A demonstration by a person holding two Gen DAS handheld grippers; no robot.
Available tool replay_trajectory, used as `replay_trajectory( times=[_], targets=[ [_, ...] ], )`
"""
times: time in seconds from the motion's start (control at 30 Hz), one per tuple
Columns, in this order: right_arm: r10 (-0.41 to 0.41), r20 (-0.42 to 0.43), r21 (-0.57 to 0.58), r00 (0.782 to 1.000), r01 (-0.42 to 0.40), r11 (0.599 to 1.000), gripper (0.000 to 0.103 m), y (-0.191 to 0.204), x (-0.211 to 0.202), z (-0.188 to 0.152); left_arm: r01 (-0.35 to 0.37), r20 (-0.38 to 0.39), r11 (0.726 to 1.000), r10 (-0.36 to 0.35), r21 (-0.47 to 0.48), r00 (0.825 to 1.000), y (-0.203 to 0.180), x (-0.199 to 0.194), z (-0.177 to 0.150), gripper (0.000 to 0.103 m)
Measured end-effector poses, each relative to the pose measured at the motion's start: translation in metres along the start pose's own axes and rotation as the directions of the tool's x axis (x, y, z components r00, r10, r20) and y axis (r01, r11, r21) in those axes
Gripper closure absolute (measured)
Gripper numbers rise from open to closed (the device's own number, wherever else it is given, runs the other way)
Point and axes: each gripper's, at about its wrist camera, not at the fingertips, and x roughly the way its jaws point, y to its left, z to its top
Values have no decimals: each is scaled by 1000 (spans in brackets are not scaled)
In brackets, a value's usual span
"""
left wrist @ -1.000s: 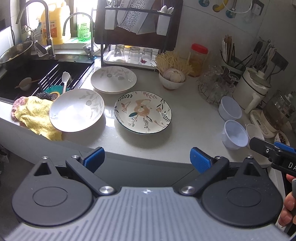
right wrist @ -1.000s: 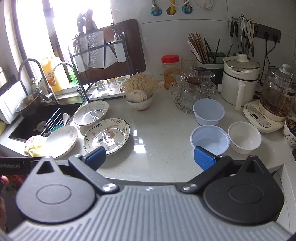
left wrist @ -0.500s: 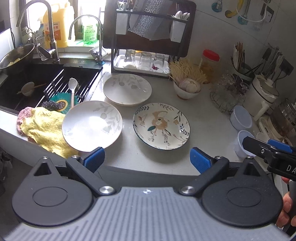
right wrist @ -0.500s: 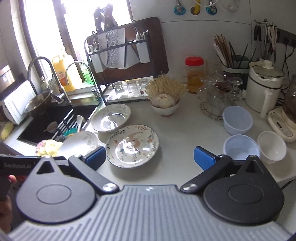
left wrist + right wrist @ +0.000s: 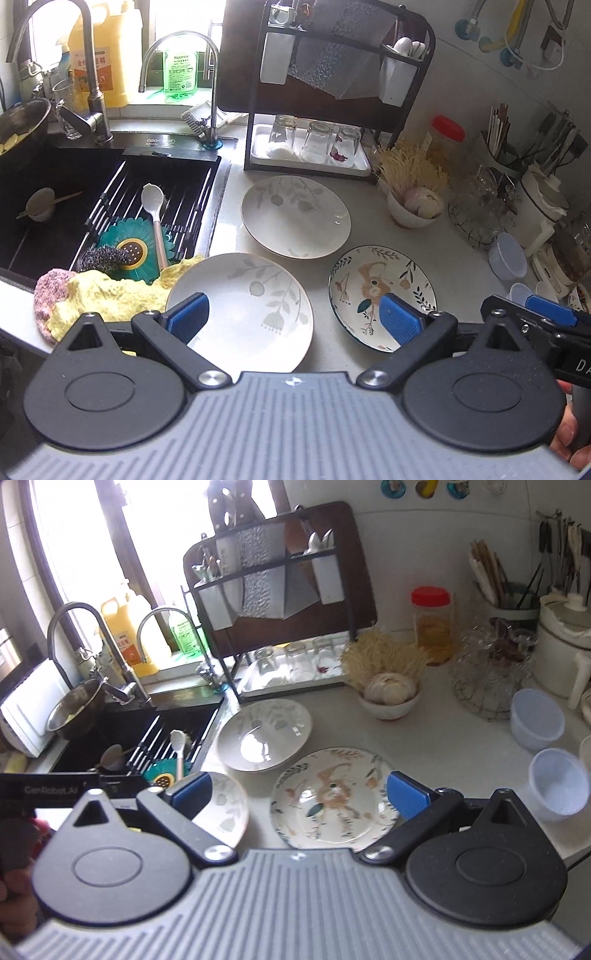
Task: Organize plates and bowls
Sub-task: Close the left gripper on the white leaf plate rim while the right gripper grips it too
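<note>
Plates (image 5: pixel 295 216) on white kitchen counter (image 5: pixel 458 266) by sink (image 5: pixel 55 192); both grippers' fingers wide apart, empty.

Home kitchen: sink (image 5: pixel 55 206) with 2 faucets, dish rack (image 5: pixel 317 110), plates on countertop (image 5: pixel 461 266).

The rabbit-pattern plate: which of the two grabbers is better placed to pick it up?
Probably the right gripper. Its open jaws already frame the rabbit-pattern plate, dead ahead. The left gripper faces the white leaf-print plate instead, with the rabbit plate off to its side.
</note>
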Motion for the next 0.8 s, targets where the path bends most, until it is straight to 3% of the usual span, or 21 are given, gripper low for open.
replay_trajectory(
  times=[0.23, 0.5, 0.57, 0.73, 0.8],
  targets=[
    [14, -35, 126, 999, -10, 992, 3, 38, 40, -1, 91, -19, 992, -89, 91, 996, 53, 30, 36, 3],
    [-4, -64, 267, 998, 21, 963, 4, 52, 84, -27, 116, -96, 988, -107, 103, 990, 110, 79, 41, 3],
    [-2, -84, 298, 996, 26, 954, 7, 53, 95, -37, 132, -127, 988, -121, 78, 984, 123, 92, 41, 3],
    [12, -148, 354, 989, 42, 934, 27, 56, 120, -62, 144, -170, 987, -132, 66, 977, 146, 117, 30, 3],
    [3, -159, 355, 987, 54, 933, 30, 58, 128, -69, 157, -178, 986, -145, 60, 973, 152, 126, 25, 3]
  ],
)
